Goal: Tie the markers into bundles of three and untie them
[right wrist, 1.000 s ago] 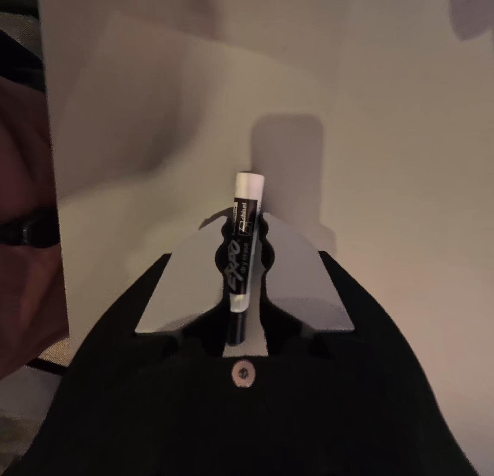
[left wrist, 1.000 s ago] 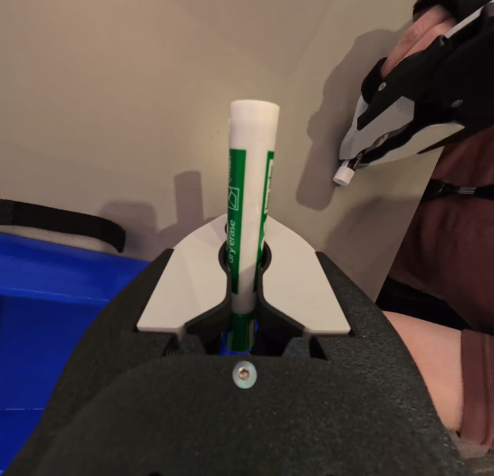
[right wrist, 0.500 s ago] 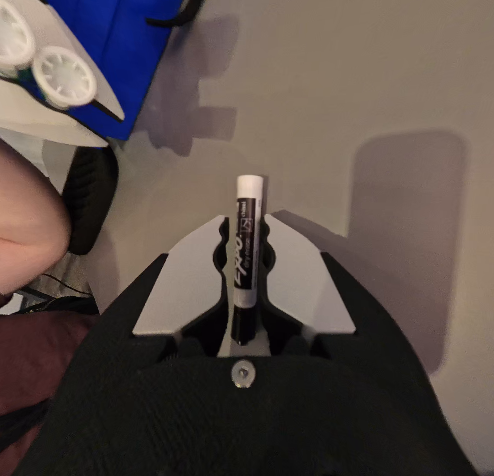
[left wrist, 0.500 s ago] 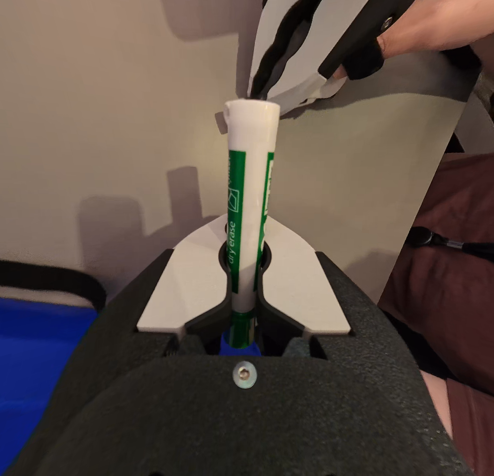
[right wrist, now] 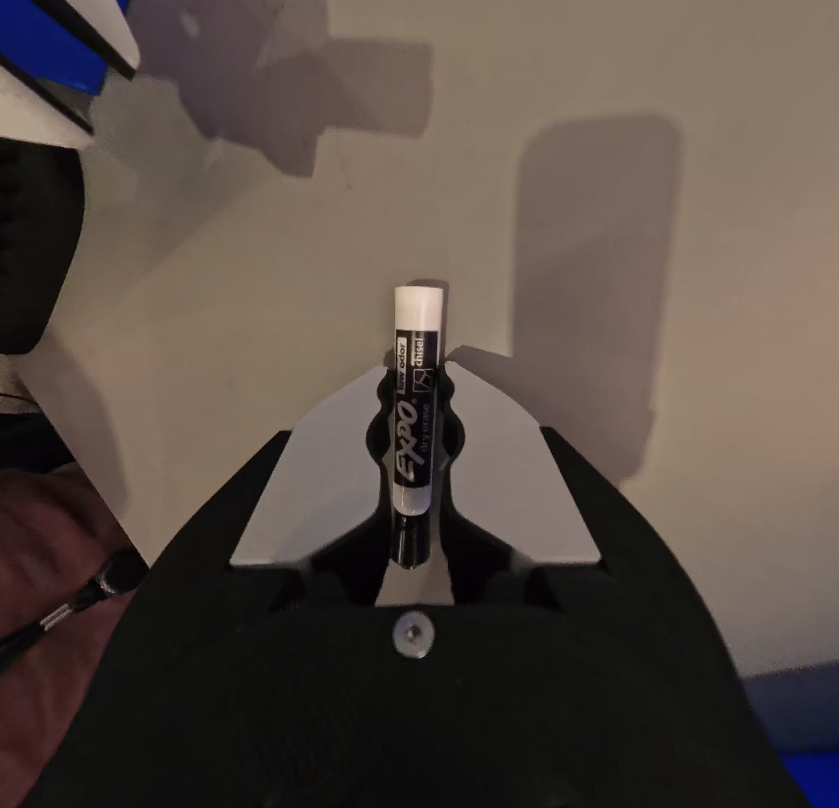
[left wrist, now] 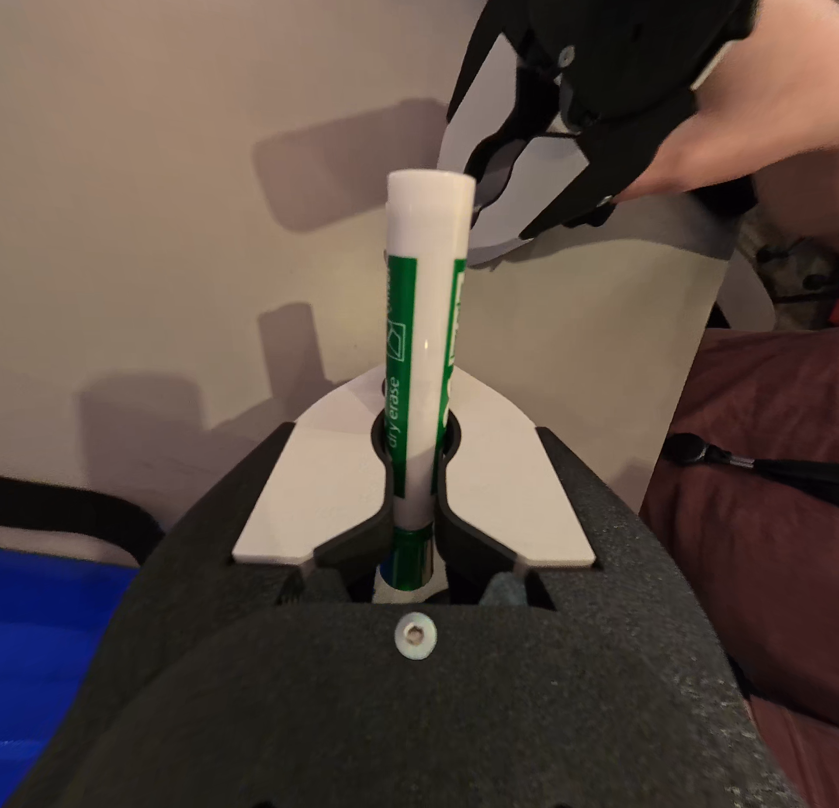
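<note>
Two markers show clearly, one per view, and each is clamped between a pair of tongs. In the left wrist view we see the left tongs [left wrist: 415,418] clenched on the green marker [left wrist: 424,332]. Its long axis runs forward along the fingers, white butt end pointing away from the camera and green cap toward the tongs' base. Behind its barrel a sliver of a second white barrel shows at the left edge, and a trace of blue sits beside the cap — we cannot tell whether that is another marker.

In the right wrist view the right tongs [right wrist: 415,405] grasp the black marker [right wrist: 415,405] the same way: long axis along the fingers, white butt end forward, black cap rearward near the screw [right wrist: 413,642]. One marker only is visible here.

Both markers are held above the pale tabletop [left wrist: 181,196], not touching it as far as we can see. In the left view the right tongs [left wrist: 495,196] appear at upper right, held by a hand [left wrist: 749,119], tips lying just beside the green marker's butt end; the black marker is hidden from this angle.

Counted otherwise:
- one blue bin [left wrist: 50,641] at lower left of the left view, with a black strap [left wrist: 77,509] along its edge
- one maroon garment [left wrist: 749,559] on the right
- one black cord [left wrist: 735,461] across it — also visible at lower left of the right view [right wrist: 72,604]
</note>
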Available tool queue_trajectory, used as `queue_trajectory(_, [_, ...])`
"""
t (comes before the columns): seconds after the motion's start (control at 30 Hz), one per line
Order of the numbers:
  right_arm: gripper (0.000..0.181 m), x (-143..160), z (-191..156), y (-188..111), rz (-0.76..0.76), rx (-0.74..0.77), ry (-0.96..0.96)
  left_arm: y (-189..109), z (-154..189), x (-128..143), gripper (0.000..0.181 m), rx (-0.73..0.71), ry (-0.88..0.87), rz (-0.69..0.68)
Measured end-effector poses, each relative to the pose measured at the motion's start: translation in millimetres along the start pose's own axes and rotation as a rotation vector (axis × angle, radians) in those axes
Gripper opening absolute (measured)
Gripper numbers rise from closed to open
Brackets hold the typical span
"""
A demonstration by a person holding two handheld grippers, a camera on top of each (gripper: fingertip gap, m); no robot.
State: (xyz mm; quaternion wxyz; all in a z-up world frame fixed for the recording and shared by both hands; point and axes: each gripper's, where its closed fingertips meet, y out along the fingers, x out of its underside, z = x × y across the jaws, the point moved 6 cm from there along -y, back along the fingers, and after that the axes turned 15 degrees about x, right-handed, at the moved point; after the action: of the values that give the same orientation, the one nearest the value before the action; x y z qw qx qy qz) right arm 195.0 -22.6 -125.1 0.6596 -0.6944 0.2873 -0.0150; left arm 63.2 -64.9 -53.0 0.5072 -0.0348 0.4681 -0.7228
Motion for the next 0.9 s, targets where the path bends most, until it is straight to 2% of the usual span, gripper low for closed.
queue_trajectory(0.13, [0.020, -1.3, 8.7, -7.5, 0.109, -0.073, 0.055, -5.8, 9.6, -11.5, 0.014, 0.061, 0.056, 0.110])
queue_trajectory(0.23, [0.019, -12.3, 18.4, -33.2, 0.275, -0.165, 0.131, -11.6, 15.6, -24.4, 0.014, 0.059, 0.141, 0.211])
queue_trajectory(0.5, [0.019, -45.9, 51.3, -138.2, 0.758, -0.281, 0.141, -12.6, 46.6, -65.3, 0.014, 0.096, 0.437, 0.513])
queue_trajectory(0.67, [0.019, -66.9, 61.7, -206.0, 1.051, -0.393, 0.134, -16.1, 62.2, -79.6, 0.014, 0.131, 0.528, 0.717])
queue_trajectory(0.77, [0.019, -72.9, 59.7, -228.9, 1.181, -0.510, 0.115, -14.2, 61.9, -80.4, 0.014, 0.154, 0.521, 0.728])
queue_trajectory(0.83, [0.019, -73.3, 55.6, -231.2, 1.245, -0.557, 0.096, -11.8, 53.6, -79.2, 0.014, 0.091, 0.497, 0.681])
queue_trajectory(0.9, [0.019, -72.3, 50.4, -228.1, 1.283, -0.590, 0.071, -13.5, 48.5, -78.2, 0.014, 0.030, 0.520, 0.690])
